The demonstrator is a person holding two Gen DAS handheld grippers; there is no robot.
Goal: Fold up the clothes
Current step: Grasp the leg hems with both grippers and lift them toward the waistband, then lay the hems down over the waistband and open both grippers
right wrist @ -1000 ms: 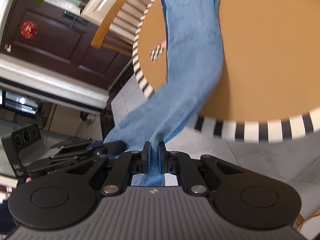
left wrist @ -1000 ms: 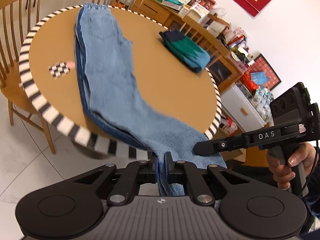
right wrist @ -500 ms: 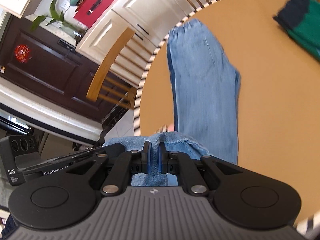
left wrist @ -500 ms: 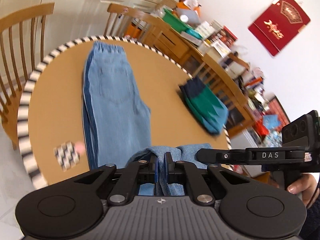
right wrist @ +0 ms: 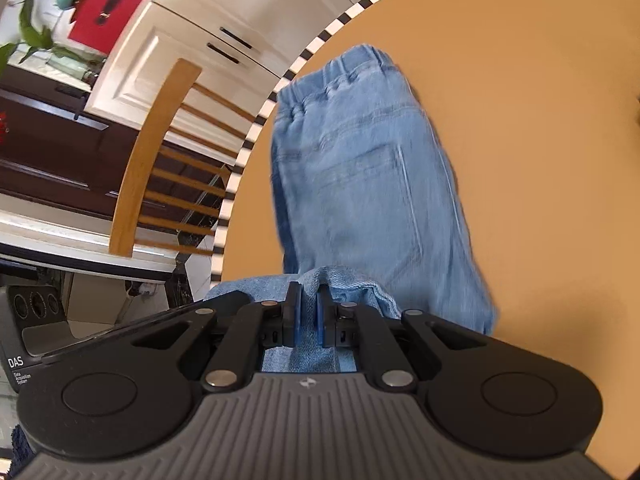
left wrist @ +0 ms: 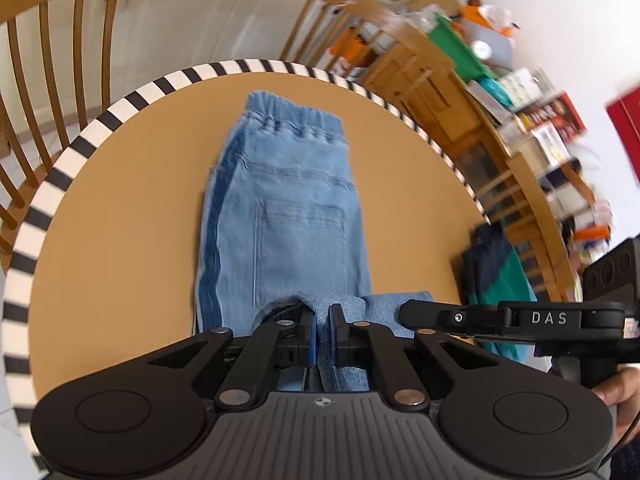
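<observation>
Light-blue jeans [left wrist: 296, 216] lie lengthwise on the table (waistband far), hems lifted over them.

My grippers' bodies are matt black plastic, ribbed on top, with small shiny metal rivets; the left gripper [left wrist: 319, 330] and right gripper [right wrist: 307, 312] carry blue pads. The jeans [left wrist: 296, 216] are soft, faded denim cloth with stitched seams. Table [left wrist: 120, 216]: smooth matt tan top; chair [right wrist: 140, 168]: varnished wood.

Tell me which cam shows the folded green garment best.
Left wrist. The green garment lies at the table's right edge, partly hidden behind the right gripper. The right wrist view shows at most a dark sliver at its right border.
</observation>
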